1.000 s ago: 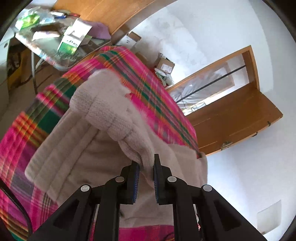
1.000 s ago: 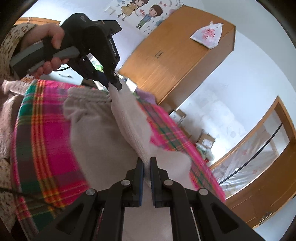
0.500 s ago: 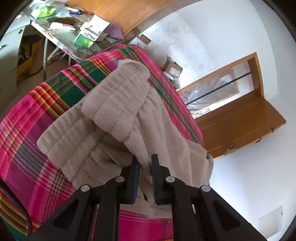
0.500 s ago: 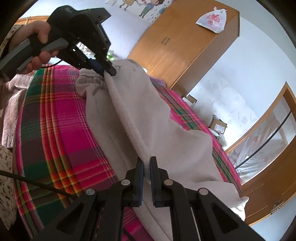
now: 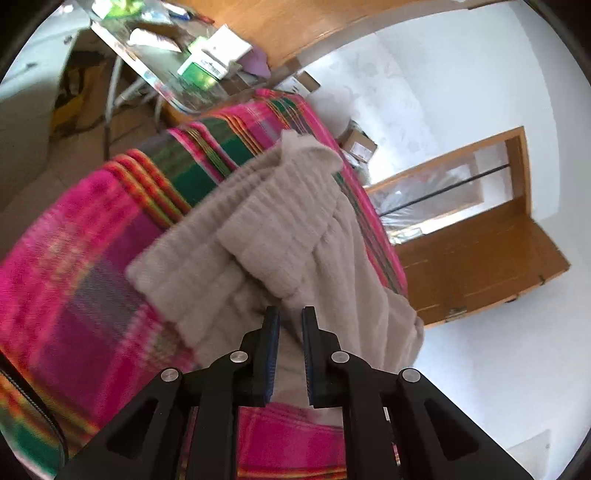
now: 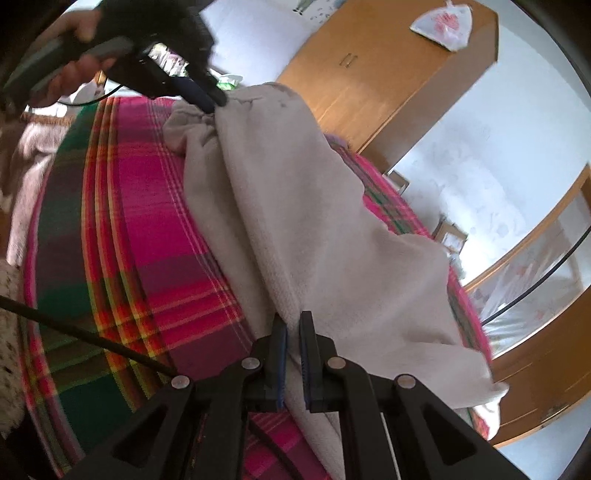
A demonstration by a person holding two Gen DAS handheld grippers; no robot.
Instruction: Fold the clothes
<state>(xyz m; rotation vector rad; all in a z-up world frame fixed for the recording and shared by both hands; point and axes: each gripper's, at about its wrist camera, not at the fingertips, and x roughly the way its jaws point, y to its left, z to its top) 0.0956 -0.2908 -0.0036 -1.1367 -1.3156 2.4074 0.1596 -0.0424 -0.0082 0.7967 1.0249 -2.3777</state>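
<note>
A bed spread with a pink-and-green plaid blanket [image 6: 122, 221] serves as the folding surface. Across it lies the beige ribbed garment [image 6: 295, 206], stretched lengthwise so it can double over. The left gripper [image 6: 218, 101] pinches its far end; the right gripper [image 6: 291, 332], jaws narrow, clamps the near fold.

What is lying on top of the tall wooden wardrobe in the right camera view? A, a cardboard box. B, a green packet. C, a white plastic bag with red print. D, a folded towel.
C: a white plastic bag with red print sits on top of the tall wooden wardrobe, near its right end.
</note>
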